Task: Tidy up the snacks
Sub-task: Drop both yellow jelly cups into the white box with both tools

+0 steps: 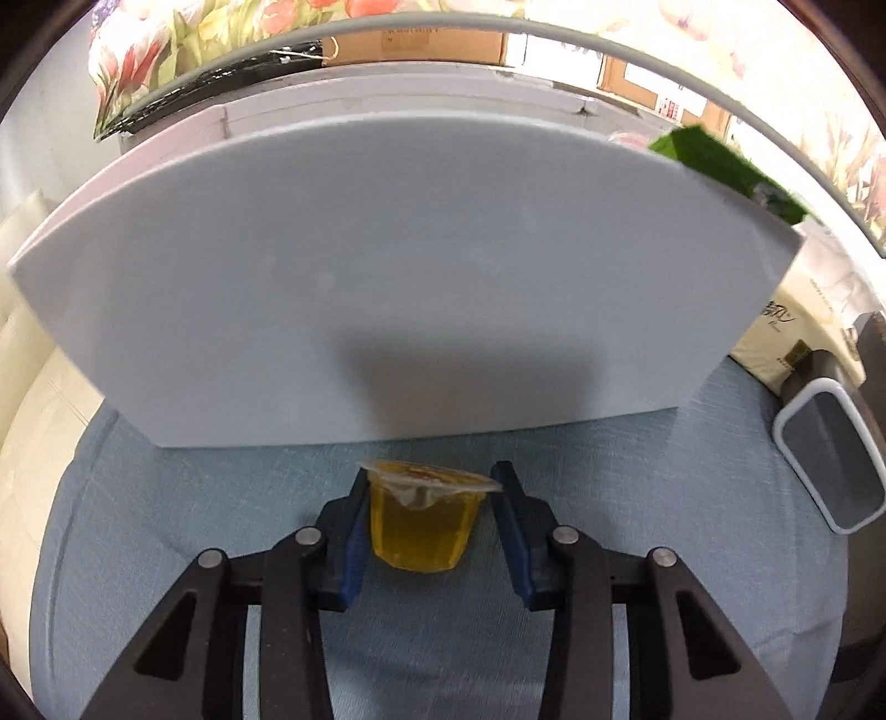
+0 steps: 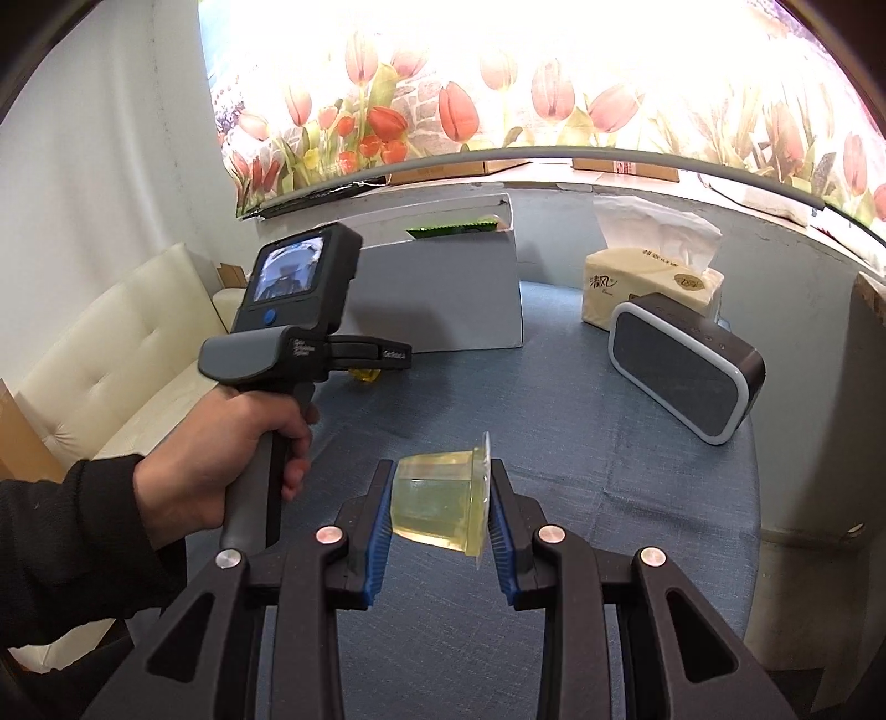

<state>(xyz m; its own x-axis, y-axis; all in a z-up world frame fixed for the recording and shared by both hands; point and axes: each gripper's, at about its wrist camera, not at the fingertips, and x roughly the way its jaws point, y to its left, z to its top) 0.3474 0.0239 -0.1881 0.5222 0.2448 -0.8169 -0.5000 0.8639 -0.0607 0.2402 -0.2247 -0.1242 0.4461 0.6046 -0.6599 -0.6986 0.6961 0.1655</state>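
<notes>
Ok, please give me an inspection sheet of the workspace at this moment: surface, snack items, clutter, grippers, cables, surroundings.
Surface: round table with blue cloth.
Job's things: orange jelly cup upright on the cloth before the white box; pale yellow jelly cup on its side; green packet sticking out of the box top.
Clutter: tissue pack and speaker at the right of the box.
Grippers: left gripper around the orange cup, left pad touching, right pad at the lid rim only; right gripper shut on the pale cup, lifted.
Cables: nothing seen.
Surroundings: cream sofa, tulip picture, cardboard boxes behind.
</notes>
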